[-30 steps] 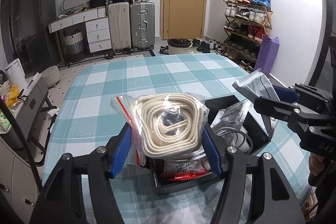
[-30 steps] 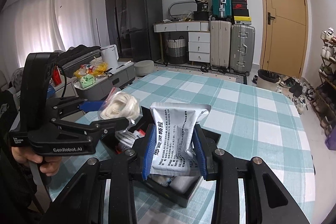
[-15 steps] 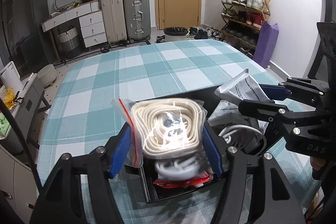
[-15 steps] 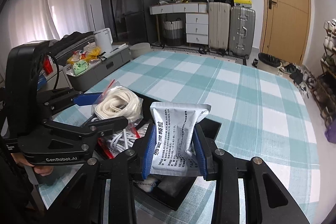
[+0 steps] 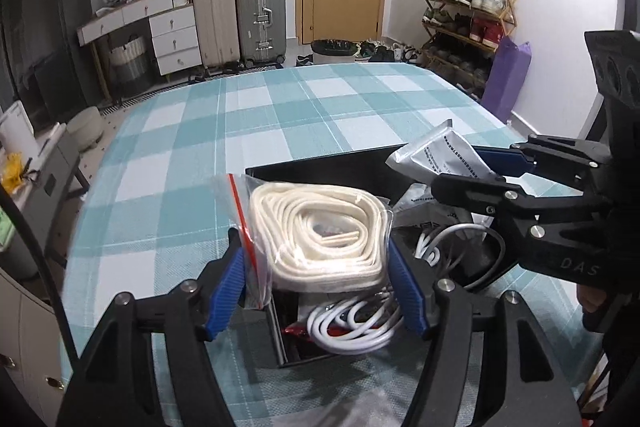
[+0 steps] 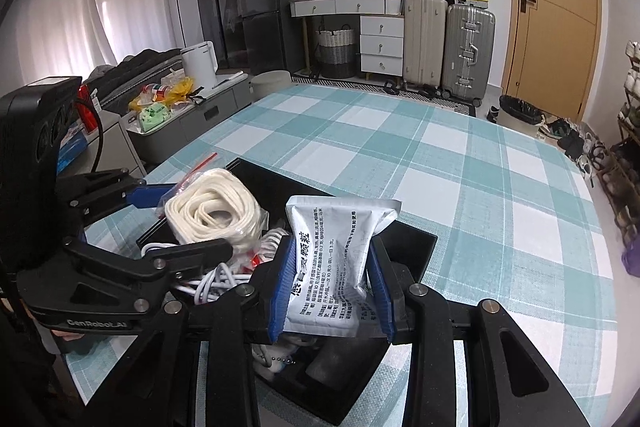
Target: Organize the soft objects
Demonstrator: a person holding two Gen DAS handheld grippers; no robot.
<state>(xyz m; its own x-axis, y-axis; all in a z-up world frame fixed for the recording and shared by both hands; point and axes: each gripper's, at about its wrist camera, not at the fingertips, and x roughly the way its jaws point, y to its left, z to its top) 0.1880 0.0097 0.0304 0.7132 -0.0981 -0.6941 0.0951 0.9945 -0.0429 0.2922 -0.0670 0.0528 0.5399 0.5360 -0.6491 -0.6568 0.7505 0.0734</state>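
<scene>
Left gripper [image 5: 316,275]: blue pads clamped on either side of a clear zip bag of coiled cream rope [image 5: 320,231], red seal strip at its left edge. Bag is held above the left end of a black tray [image 5: 320,167] resting on the teal-checked counter [image 5: 280,115]. Below the bag, inside the tray: white cable [image 5: 352,327], looped, and a red-and-white packet, partly hidden.

Right gripper [image 6: 330,291]: blue pads clamped on a silver-white printed sachet [image 6: 336,259], upright, lower half between the pads, top edge flared. Sachet is held above the right part of the same tray [image 6: 420,247]. Further tray contents beneath the sachet cannot be identified
</scene>
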